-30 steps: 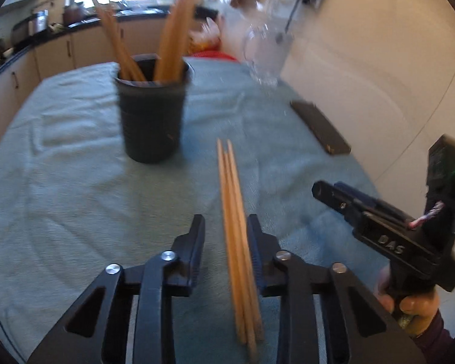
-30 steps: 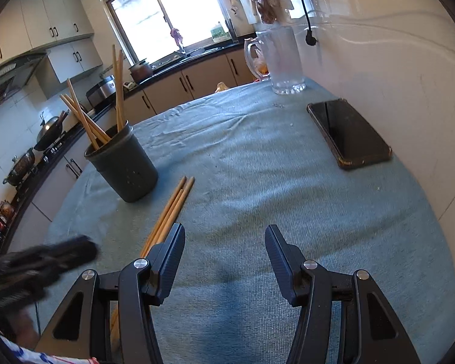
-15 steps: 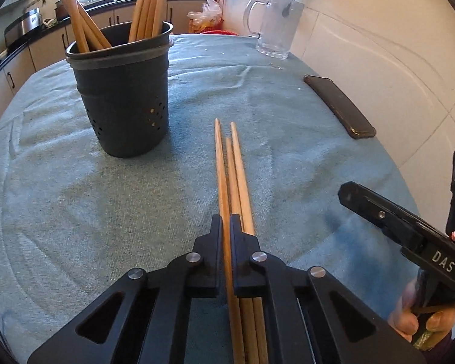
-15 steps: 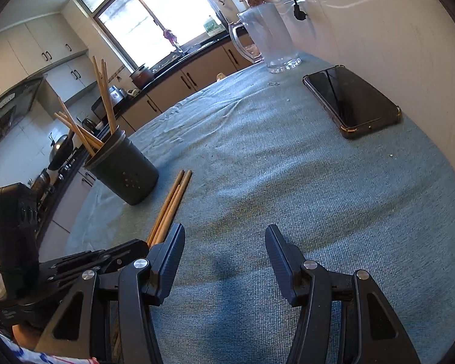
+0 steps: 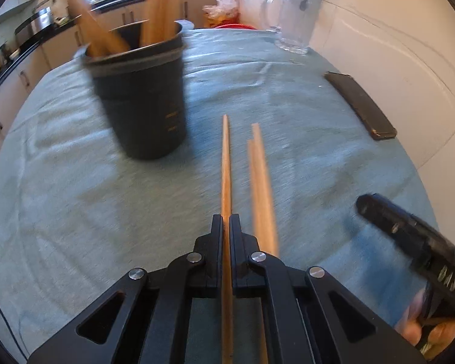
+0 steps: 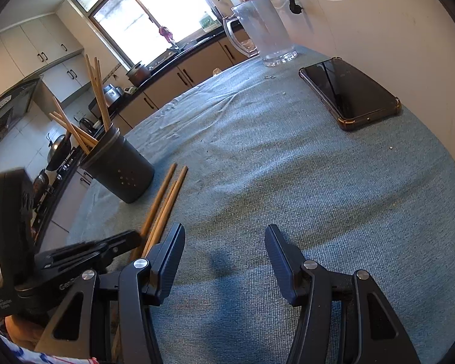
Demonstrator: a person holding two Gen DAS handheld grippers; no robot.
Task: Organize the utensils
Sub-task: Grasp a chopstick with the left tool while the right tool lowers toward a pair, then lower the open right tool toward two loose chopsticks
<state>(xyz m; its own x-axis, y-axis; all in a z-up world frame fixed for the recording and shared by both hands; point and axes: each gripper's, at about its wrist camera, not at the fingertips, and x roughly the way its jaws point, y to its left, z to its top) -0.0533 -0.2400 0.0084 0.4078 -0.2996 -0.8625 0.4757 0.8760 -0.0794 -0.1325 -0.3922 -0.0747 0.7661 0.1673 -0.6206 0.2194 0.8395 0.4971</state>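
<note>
My left gripper [image 5: 226, 221] is shut on one wooden chopstick [image 5: 226, 163] and holds it just above the cloth, pointing away from me. Two more chopsticks [image 5: 259, 182] lie on the cloth just right of it. A dark holder cup [image 5: 142, 97] with several chopsticks stands ahead to the left. In the right wrist view, the holder [image 6: 118, 166] and the chopsticks [image 6: 163, 203] are at the left, with the left gripper [image 6: 130, 239] on them. My right gripper [image 6: 224, 242] is open and empty over bare cloth.
The round table has a blue-green cloth [image 6: 288, 166]. A black phone [image 6: 348, 94] lies at the right, also in the left wrist view [image 5: 361, 106]. A glass jug [image 6: 264, 33] stands at the far edge by the wall. Kitchen counters lie beyond.
My left gripper closed on one chopstick and has lifted it away from the other two, which now lie to its right. The right gripper stayed open and barely moved.
</note>
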